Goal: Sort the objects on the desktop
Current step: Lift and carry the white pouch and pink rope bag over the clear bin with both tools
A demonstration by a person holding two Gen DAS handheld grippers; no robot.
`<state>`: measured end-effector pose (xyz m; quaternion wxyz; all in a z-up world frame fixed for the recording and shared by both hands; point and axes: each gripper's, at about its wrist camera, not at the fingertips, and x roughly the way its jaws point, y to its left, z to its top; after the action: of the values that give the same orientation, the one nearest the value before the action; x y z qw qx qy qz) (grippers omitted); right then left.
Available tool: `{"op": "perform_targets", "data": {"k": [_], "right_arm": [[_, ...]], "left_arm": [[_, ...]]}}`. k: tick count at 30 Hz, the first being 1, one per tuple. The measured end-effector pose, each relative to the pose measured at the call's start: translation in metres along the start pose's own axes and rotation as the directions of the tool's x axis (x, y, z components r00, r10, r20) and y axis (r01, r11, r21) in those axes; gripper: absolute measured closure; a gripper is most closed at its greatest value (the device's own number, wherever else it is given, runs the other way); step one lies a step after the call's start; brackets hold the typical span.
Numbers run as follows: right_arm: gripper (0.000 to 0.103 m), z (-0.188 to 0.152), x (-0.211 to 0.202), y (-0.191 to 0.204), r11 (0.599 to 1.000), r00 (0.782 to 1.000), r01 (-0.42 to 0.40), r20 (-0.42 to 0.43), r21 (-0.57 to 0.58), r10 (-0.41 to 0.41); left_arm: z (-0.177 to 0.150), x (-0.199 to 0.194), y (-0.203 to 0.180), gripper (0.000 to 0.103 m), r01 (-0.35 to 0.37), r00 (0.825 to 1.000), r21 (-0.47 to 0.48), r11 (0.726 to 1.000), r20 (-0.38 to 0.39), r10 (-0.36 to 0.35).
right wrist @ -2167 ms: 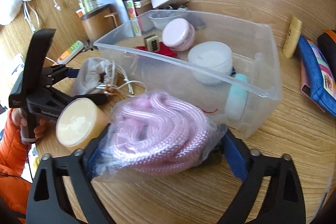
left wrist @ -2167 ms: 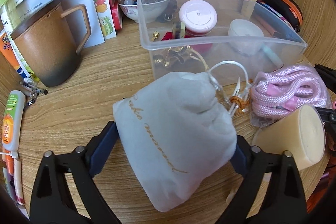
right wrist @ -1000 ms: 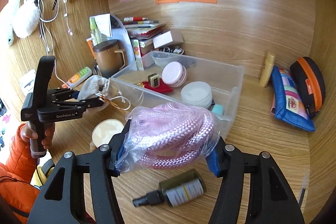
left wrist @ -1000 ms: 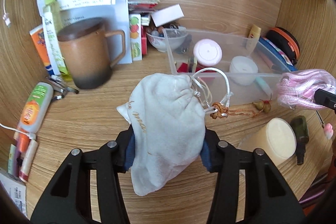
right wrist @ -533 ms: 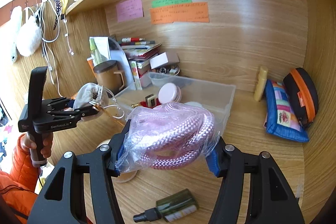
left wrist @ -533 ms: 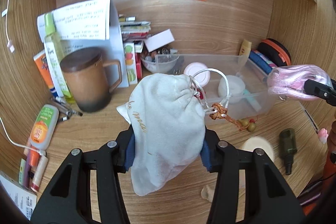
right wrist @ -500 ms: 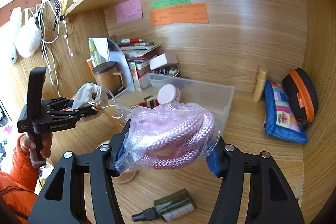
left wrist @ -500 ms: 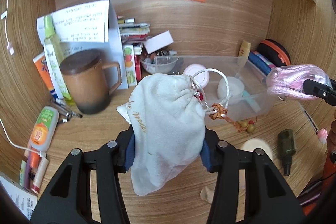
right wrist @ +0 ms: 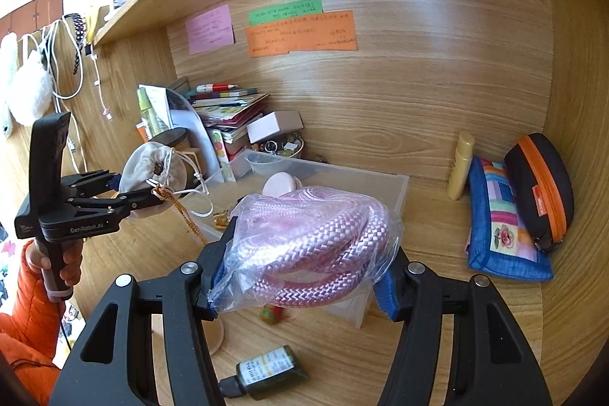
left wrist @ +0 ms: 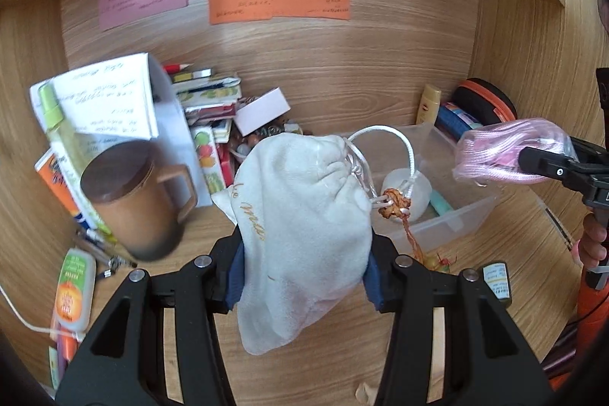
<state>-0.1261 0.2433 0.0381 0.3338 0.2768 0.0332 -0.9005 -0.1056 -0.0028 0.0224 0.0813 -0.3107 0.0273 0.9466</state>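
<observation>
A wooden desk alcove, clear plastic bin (right wrist: 384,185) at the back. Above the bin, the left gripper (left wrist: 304,265) squeezes a soft drawstring pouch (left wrist: 300,215) mid-body; the right gripper (right wrist: 300,273) clamps slippery bagged pink rope (right wrist: 316,238).

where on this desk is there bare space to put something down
Bare wood lies between the clear bin and the patchwork pouch, and in front of the brown mug. The back left corner is crowded with books and papers.
</observation>
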Motion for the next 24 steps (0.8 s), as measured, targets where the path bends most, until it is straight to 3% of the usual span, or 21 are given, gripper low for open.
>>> {"op": "perform_targets", "data": {"k": [11,24], "right_arm": [[0.047,0.021,0.034,-0.010,0.999,0.998,0.029,-0.050,-0.018,-0.030],[0.047,0.036,0.081,-0.028,0.998,0.989,0.063,-0.133,-0.001,-0.062]], "left_arm": [[0.023,0.032,-0.009,0.053,0.066,0.997,0.046,0.997,-0.037,-0.064],[0.032,0.071,-0.012,0.053,0.093,0.990,0.068,0.993,-0.111,-0.086]]}}
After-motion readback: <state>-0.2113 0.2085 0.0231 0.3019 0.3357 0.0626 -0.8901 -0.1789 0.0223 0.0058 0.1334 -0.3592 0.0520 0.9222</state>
